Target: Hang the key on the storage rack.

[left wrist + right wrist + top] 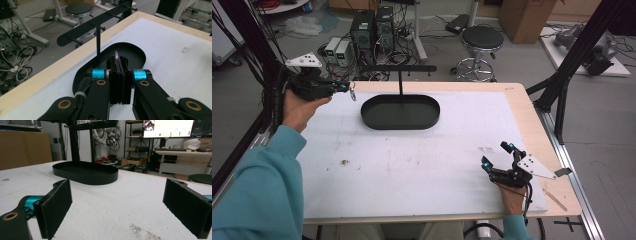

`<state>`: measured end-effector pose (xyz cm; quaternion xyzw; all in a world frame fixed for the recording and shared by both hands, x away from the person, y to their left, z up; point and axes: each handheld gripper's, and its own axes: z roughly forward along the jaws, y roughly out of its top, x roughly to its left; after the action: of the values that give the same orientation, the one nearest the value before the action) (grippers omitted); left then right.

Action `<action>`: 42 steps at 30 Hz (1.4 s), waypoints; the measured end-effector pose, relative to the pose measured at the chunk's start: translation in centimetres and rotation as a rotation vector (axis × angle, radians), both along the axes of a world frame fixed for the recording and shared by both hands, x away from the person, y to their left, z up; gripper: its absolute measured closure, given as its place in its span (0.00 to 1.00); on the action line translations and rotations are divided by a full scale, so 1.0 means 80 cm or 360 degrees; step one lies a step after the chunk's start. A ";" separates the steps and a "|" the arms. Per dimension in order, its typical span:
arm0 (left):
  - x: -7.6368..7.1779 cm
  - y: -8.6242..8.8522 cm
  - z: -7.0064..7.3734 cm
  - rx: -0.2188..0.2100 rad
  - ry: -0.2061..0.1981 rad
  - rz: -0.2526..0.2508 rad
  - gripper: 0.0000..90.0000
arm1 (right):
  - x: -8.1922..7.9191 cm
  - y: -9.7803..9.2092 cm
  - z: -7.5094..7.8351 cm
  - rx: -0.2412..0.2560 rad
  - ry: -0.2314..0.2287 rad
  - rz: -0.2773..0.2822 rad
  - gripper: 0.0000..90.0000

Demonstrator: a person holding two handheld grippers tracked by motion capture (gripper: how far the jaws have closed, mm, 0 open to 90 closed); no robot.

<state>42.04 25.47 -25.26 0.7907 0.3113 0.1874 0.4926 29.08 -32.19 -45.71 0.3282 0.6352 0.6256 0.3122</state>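
Observation:
A black oval tray (pixel 377 122) sits at the back middle of the white mat, and a thin post rises from it to a black crossbar with pegs (pixel 399 68). My left gripper (pixel 348 88) is held up at the table's back left corner, left of the tray, shut on a small metal ring (pixel 353 93). In the left gripper view the ring (pixel 116 53) sticks up from the closed pads (pixel 126 75), with the tray (pixel 135 47) and the peg bar (pixel 97 23) just beyond. My right gripper (pixel 496 154) rests open near the front right, with nothing between its pads (pixel 56 207).
The mat (pixel 412 160) lies on a wooden table with bare wood at the right edge (pixel 537 130). Behind the table are a round stool (pixel 482 37), computer cases (pixel 372 30) and floor cables. Black frame struts (pixel 562 90) stand at the right.

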 end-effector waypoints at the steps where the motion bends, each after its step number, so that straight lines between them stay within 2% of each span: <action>1: 0.004 -0.001 0.001 0.0000 0.0001 -0.0003 0.98 | 0.000 0.000 0.000 -0.0001 0.0001 -0.0001 0.09; 6: 0.024 -0.009 0.007 -0.0002 -0.0002 -0.0018 0.98 | 0.000 0.001 0.000 -0.0003 0.0001 -0.0005 0.09; 7: 0.028 -0.011 0.007 0.0015 -0.0006 -0.0011 0.98 | 0.000 0.000 0.000 -0.0004 0.0001 -0.0004 0.09; 12: 0.045 -0.021 0.005 0.0052 0.0023 -0.0026 0.98 | 0.000 0.000 0.000 -0.0007 0.0000 -0.0003 0.09; 15: 0.054 -0.026 0.002 0.0043 0.0040 -0.0031 0.98 | 0.000 0.000 0.000 -0.0005 0.0001 -0.0004 0.09; 17: 0.061 -0.030 0.001 0.0069 0.0043 -0.0040 0.98 | 0.000 0.000 0.000 -0.0007 0.0000 -0.0003 0.09; 26: 0.082 -0.042 0.007 0.0102 0.0052 -0.0061 0.98 | 0.000 0.000 0.000 -0.0001 0.0005 0.0004 0.09; 28: 0.087 -0.042 0.008 0.0091 0.0060 -0.0063 0.98 | 0.000 0.000 0.000 -0.0003 0.0002 0.0001 0.09; 37: 0.104 -0.040 -0.007 0.0111 0.0125 -0.0047 0.98 | 0.000 0.000 0.000 0.0006 0.0008 -0.0001 0.09; 42: 0.110 -0.042 -0.014 0.0136 0.0142 -0.0046 0.98 | 0.000 0.000 0.000 0.0009 0.0009 -0.0001 0.09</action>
<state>50.86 22.11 -26.36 0.8230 0.3132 0.1581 0.4467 29.05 -32.19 -45.72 0.3308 0.6343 0.6263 0.3097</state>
